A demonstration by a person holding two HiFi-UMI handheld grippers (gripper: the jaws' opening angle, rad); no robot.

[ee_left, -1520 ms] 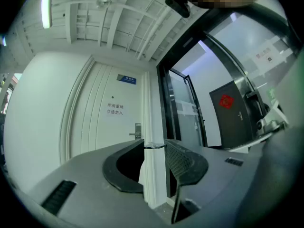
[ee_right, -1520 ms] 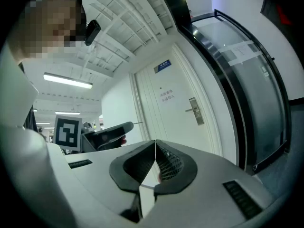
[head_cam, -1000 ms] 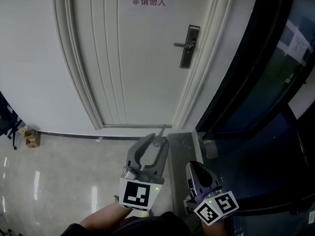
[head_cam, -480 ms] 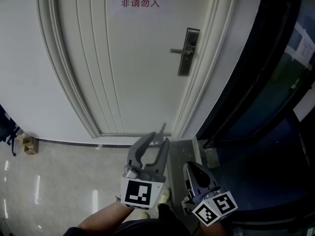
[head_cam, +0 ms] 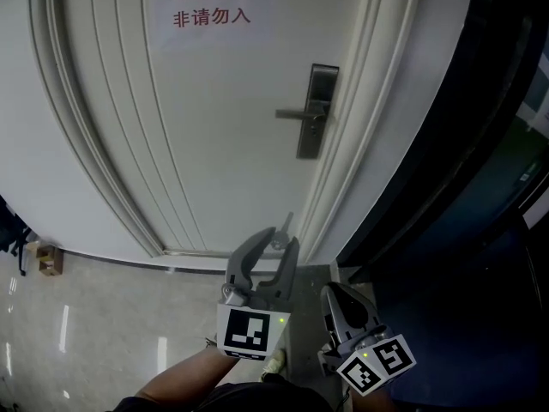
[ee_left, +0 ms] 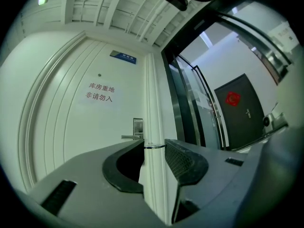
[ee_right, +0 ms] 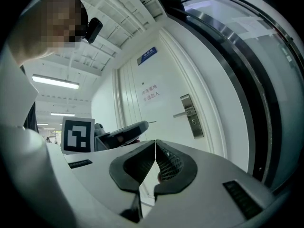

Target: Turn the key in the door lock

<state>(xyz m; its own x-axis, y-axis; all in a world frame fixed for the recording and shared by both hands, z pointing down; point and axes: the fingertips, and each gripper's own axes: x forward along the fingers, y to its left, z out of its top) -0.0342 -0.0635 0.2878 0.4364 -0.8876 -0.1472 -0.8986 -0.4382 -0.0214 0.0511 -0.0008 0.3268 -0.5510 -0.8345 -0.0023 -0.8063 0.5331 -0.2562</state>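
A white door (head_cam: 214,127) fills the head view, with a steel lock plate (head_cam: 316,110) and lever handle (head_cam: 296,114) at its right side. My left gripper (head_cam: 276,240) points at the door from well short of it. It is shut on a small key (head_cam: 286,223), whose thin blade sticks out past the tips. In the left gripper view the key's ring (ee_left: 154,147) spans the jaw tips, with the lock plate (ee_left: 137,126) far ahead. My right gripper (head_cam: 333,292) hangs beside it, shut and empty; its tips (ee_right: 155,144) touch.
A sign in red characters (head_cam: 210,1) is on the door. A dark glass wall (head_cam: 480,187) runs along the right. A small cardboard box (head_cam: 47,260) sits on the tiled floor at the left. A shoe (head_cam: 274,363) shows below the grippers.
Both grippers have moved toward the door together. The lock plate and handle now look larger and sit lower in the head view. Neither gripper's jaws have changed.
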